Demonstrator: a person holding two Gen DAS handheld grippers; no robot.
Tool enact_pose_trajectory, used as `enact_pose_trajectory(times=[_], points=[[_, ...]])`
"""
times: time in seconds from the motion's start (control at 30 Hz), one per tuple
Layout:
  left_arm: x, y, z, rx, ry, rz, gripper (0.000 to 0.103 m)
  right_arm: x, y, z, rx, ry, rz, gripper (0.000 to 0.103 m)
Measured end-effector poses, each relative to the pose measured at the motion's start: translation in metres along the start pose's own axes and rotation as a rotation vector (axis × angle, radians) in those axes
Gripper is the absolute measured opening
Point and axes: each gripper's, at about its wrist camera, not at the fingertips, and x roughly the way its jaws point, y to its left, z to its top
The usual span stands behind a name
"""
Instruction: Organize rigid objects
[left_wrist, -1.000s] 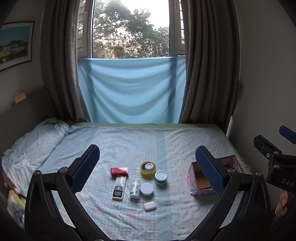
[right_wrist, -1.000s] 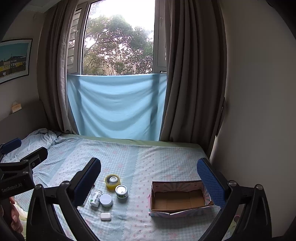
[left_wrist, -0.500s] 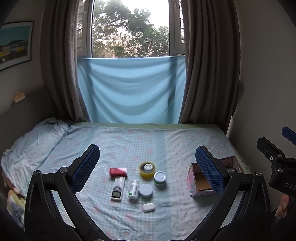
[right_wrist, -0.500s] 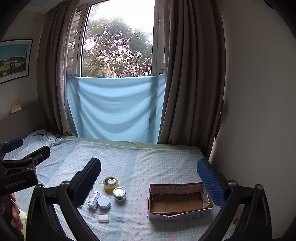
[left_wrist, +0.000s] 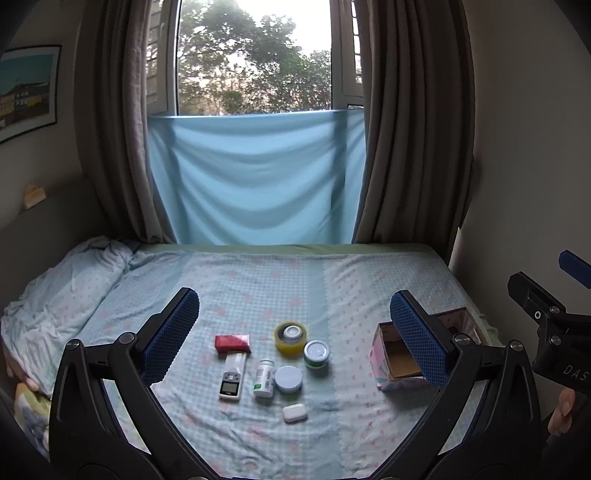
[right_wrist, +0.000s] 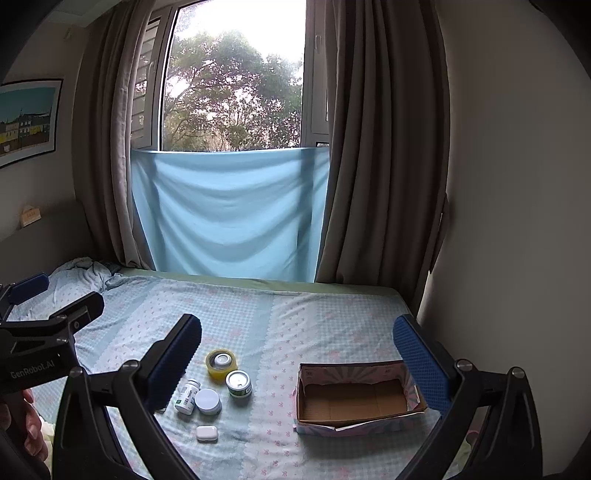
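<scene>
Several small items lie on the bed: a red box (left_wrist: 232, 343), a white meter (left_wrist: 232, 377), a white pill bottle (left_wrist: 264, 378) (right_wrist: 187, 396), a yellow tape roll (left_wrist: 290, 336) (right_wrist: 221, 364), a green-banded tin (left_wrist: 316, 354) (right_wrist: 238, 384), a white round jar (left_wrist: 288, 379) (right_wrist: 208, 401) and a white earbud case (left_wrist: 294, 412) (right_wrist: 206, 433). An open, empty cardboard box (left_wrist: 398, 365) (right_wrist: 356, 398) stands to their right. My left gripper (left_wrist: 294, 338) is open above the items. My right gripper (right_wrist: 297, 352) is open, between the items and the box.
The bed (left_wrist: 258, 280) has a checked blue sheet, with a crumpled duvet (left_wrist: 62, 288) at the left. A wall (right_wrist: 517, 221) runs along the bed's right side. Curtains (left_wrist: 410, 129) and a blue cloth (left_wrist: 255, 177) hang by the window behind.
Both grippers have shifted slightly, so the items and the box sit a little lower and more to the left in the right wrist view. Nothing was taken hold of.
</scene>
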Motion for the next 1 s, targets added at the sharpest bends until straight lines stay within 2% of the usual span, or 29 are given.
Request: enact_pose_trajectory(times=[1.0], points=[[-0.0031,-0.0010,0.0014,-0.019,0.002,-0.017,0.103,-0.0024,-0.0042,-0.0063,0.006,-0.007,0.006,0.103]])
